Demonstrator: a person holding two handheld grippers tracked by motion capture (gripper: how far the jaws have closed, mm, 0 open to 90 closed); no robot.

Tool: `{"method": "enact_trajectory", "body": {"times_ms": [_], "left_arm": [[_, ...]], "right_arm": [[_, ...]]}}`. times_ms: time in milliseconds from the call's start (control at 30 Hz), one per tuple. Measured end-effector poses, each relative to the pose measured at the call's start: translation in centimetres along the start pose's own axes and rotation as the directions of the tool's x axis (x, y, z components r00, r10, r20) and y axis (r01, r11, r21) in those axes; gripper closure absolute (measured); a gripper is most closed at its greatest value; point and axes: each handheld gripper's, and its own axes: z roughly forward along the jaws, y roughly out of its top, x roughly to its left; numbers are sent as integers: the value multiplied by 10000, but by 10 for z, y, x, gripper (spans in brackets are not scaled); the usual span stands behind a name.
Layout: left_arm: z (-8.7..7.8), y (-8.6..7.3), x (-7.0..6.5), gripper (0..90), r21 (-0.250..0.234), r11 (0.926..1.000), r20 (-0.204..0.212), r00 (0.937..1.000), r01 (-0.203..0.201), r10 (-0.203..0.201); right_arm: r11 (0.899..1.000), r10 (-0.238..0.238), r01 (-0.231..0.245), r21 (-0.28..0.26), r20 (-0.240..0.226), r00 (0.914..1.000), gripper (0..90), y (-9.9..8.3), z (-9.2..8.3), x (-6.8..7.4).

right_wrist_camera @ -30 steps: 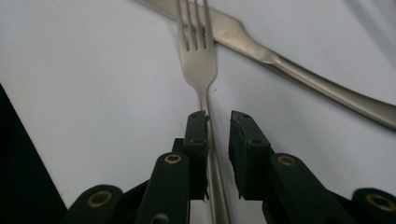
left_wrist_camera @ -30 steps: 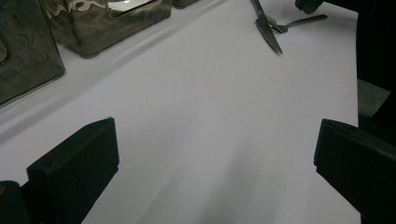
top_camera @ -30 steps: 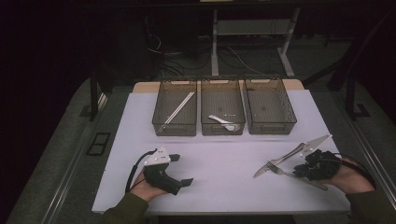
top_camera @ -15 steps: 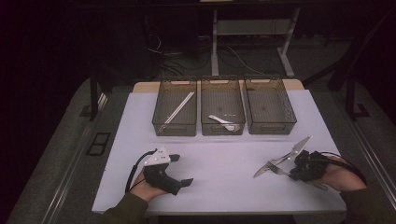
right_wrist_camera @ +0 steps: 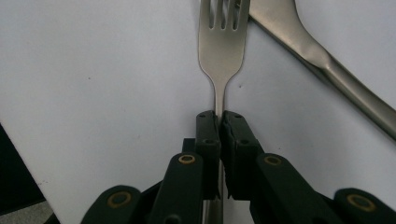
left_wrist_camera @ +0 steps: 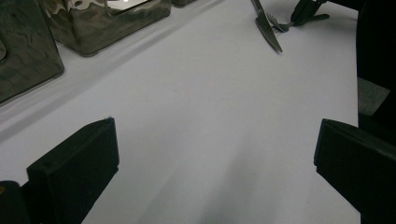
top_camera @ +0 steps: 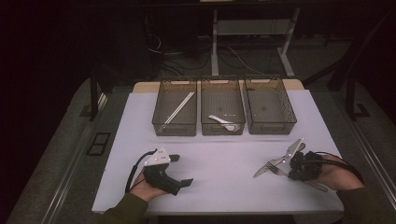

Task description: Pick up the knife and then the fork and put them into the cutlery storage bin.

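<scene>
My right gripper (right_wrist_camera: 218, 122) has just been closing, fingers now pinching the fork (right_wrist_camera: 222, 42) beside the knife (right_wrist_camera: 327, 65); left gripper (top_camera: 180, 170) gapes empty. Next, lift it toward a bin (top_camera: 270, 126).

My fork (right_wrist_camera: 221, 51) is smooth brushed metal with a dull sheen, like the knife (right_wrist_camera: 322, 60) beside it. My jaws are matt black plastic. The table (top_camera: 224, 163) looks matt white; the bins (top_camera: 223, 127) are smoky translucent plastic.

Three mesh bins (top_camera: 222, 95) across upper middle of the frame. One fork (right_wrist_camera: 222, 46), one knife (right_wrist_camera: 322, 60) lower right. Two hand-held grippers: left (top_camera: 180, 170), right (top_camera: 294, 164).
</scene>
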Motion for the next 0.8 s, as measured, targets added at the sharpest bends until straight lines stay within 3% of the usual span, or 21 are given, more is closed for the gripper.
{"method": "enact_trajectory", "body": {"times_ms": [100, 167, 333, 467, 500, 633, 800], "left_arm": [[0, 0, 0, 0, -5, 10000, 8, 10000, 2, -2], [0, 0, 0, 0, -1, 10000, 15, 10000, 10, -10], [0, 0, 0, 0, 2, 10000, 3, 10000, -26, 26], [0, 0, 0, 0, -2, 10000, -17, 10000, -29, 29], [0, 0, 0, 0, 1, 10000, -19, 10000, -37, 37], [-1, 0, 0, 0, -23, 10000, -34, 10000, 11, -11], [-3, 0, 2, 0, -47, 10000, -113, 9999, -10, 10]], "right_arm": [[9971, 345, -350, -673, -86, 9994, 850, -7, -7, -3], [9887, 675, -693, -1331, -179, 9976, 850, -12, -13, -6], [9502, 1522, -1608, -2671, -524, 9870, 850, -19, -25, -10], [9204, 2134, -2211, -3226, -594, 9752, 850, -22, -30, -14], [9121, 2265, -2321, -3378, -565, 9724, 850, -23, -31, -14], [8578, 3173, -3285, -3953, -956, 9435, 850, -27, -37, -20], [8067, 3686, -3676, -4627, -921, 9250, 851, -29, -42, -25]]}}
